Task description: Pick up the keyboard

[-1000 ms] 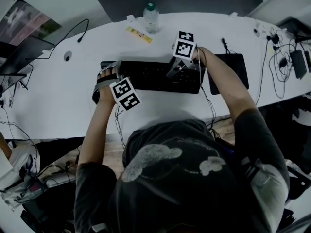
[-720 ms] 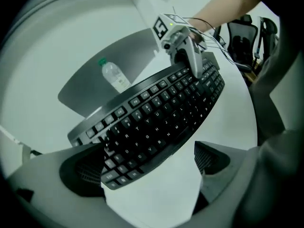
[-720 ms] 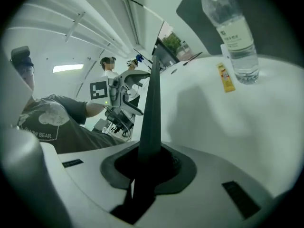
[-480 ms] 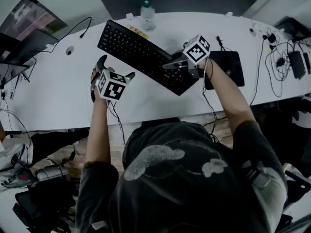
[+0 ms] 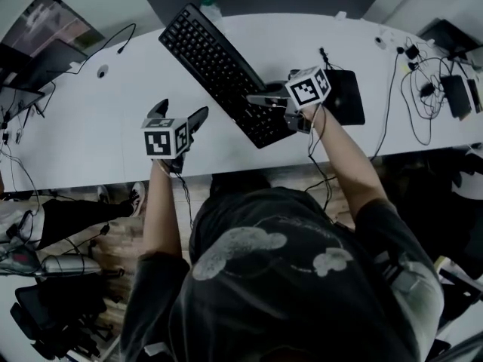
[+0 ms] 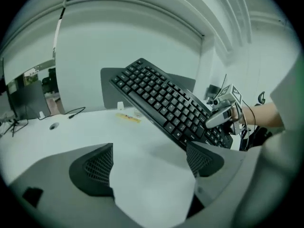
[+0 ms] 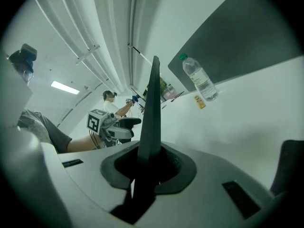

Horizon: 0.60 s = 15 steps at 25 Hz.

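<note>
One-handed lift: keyboard [image 5: 219, 70] up off tabletop [image 5: 98, 142], gripped at its near end only.
Pinches the thin edge in right gripper [image 5: 260, 99], fingers [image 7: 178, 167] nearly shut on it, so carries the board slanting away toward the bottle [image 7: 199, 80], probably because a clamp at one end lets the long end swing. Hangs left gripper [image 5: 179, 114] beside and apart from it, fingers [image 6: 97, 167] wide but closing on nothing, over bare tabletop; likely placed there to steady the free end.
</note>
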{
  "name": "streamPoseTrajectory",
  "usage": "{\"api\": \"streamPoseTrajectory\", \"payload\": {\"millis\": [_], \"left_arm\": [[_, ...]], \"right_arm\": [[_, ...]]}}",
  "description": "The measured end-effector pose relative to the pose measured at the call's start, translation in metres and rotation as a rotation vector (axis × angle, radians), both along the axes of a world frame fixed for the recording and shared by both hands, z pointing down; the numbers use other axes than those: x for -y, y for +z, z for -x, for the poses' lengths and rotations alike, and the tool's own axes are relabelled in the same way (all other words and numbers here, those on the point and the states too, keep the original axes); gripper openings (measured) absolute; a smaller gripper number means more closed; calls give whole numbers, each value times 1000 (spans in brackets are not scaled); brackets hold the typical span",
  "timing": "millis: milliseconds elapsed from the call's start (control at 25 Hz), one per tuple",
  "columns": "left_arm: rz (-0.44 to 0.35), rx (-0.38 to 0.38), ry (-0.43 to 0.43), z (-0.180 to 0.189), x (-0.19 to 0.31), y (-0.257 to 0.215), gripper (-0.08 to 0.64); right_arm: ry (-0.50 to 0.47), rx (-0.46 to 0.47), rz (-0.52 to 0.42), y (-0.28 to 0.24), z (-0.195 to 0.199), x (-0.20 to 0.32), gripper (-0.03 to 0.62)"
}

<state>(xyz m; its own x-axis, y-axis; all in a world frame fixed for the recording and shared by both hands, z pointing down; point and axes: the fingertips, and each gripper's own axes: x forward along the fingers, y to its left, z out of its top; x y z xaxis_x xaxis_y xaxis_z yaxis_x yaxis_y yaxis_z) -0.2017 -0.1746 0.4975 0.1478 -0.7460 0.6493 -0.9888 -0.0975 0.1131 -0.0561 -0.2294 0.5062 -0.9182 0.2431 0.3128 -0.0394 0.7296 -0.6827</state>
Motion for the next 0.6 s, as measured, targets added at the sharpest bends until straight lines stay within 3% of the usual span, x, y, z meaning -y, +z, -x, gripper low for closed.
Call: {"api": "streamPoseTrajectory", "payload": {"millis": [80,160,400,600], "left_arm": [[-15,-7,-43,-10,-8,0,411],[-48,-10,-99,-16,-16,-3,281],[-160,4,-204,-26,-28,-21,15],[-174,-7,-199,-34,-28,-19,2]], "right_arm": [[26,24,-4,-2,-9,-4,57],[44,47,-10,-3,-16,-9,57],[65,86,-40,-12,-25,-18,57],[59,115,-64,-17,-24,-32,57]]}}
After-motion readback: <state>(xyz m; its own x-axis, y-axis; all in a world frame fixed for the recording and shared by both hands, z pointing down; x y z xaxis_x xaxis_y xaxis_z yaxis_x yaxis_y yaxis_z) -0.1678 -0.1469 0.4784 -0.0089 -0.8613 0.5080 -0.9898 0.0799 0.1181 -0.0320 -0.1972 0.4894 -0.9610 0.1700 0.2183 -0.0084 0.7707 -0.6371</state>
